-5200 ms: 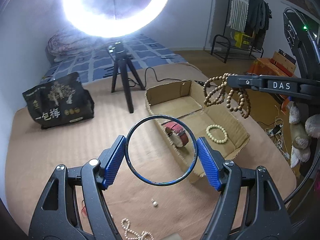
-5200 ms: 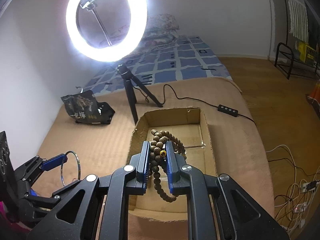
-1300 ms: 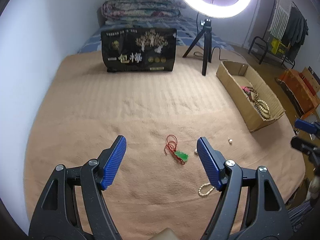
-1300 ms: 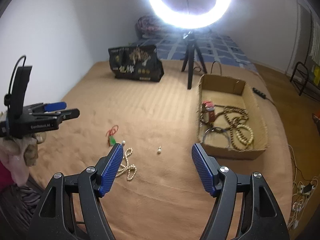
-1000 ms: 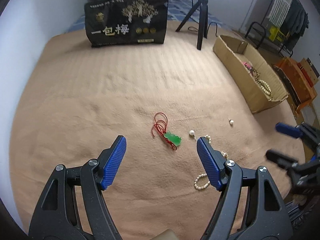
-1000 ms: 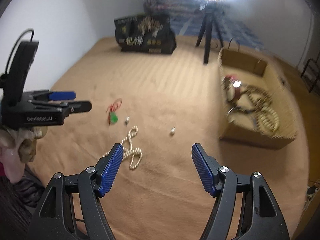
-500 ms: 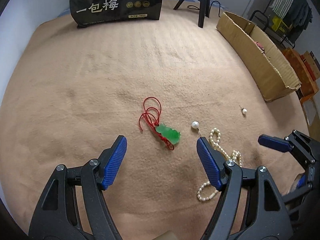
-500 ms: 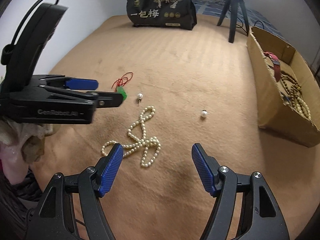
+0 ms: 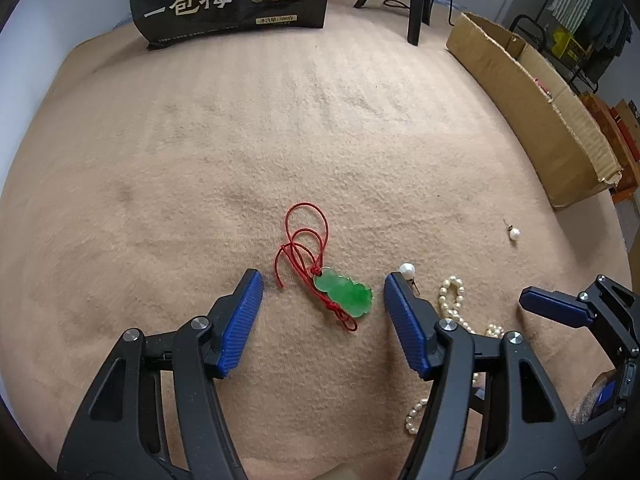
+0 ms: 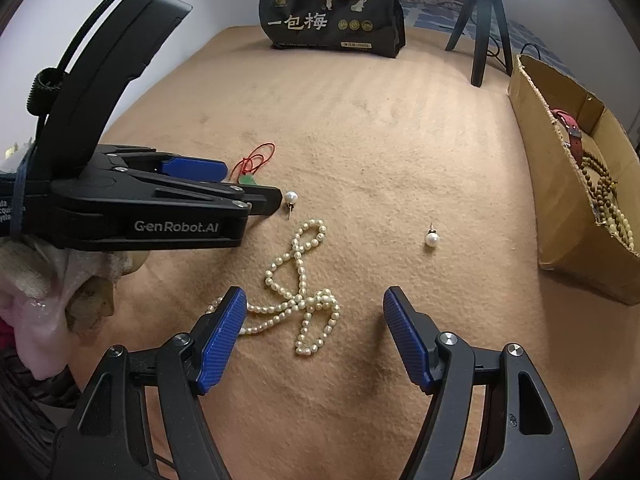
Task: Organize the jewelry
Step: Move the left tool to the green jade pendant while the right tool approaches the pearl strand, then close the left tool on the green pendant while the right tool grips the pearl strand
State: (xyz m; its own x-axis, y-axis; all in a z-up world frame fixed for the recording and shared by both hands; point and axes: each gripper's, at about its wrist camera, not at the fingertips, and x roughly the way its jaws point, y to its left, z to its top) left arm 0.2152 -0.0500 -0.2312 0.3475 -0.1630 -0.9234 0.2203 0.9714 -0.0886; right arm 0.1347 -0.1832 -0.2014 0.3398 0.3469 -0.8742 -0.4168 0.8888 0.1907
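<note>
A green pendant (image 9: 344, 292) on a red cord (image 9: 304, 236) lies on the tan blanket, between the open fingers of my left gripper (image 9: 322, 286), which hovers low over it. The pendant also shows in the right wrist view (image 10: 248, 179), mostly hidden behind the left gripper (image 10: 240, 184). A white pearl necklace (image 10: 298, 292) lies tangled between the open fingers of my right gripper (image 10: 314, 304). The necklace shows in the left wrist view (image 9: 452, 300) too. Two pearl earrings lie loose, one (image 10: 291, 197) by the left gripper's tip, one (image 10: 431, 239) further right.
A cardboard box (image 10: 560, 200) at the right holds a red watch (image 10: 570, 132) and wooden bead strands (image 10: 604, 196). A black printed bag (image 10: 332, 12) and a black tripod (image 10: 480, 20) stand at the back. The blanket's edge falls away at left.
Both grippers, earlier shut on a bangle and wooden beads over the box, are open and empty. Both have moved down and closer to the pendant and the pearl necklace.
</note>
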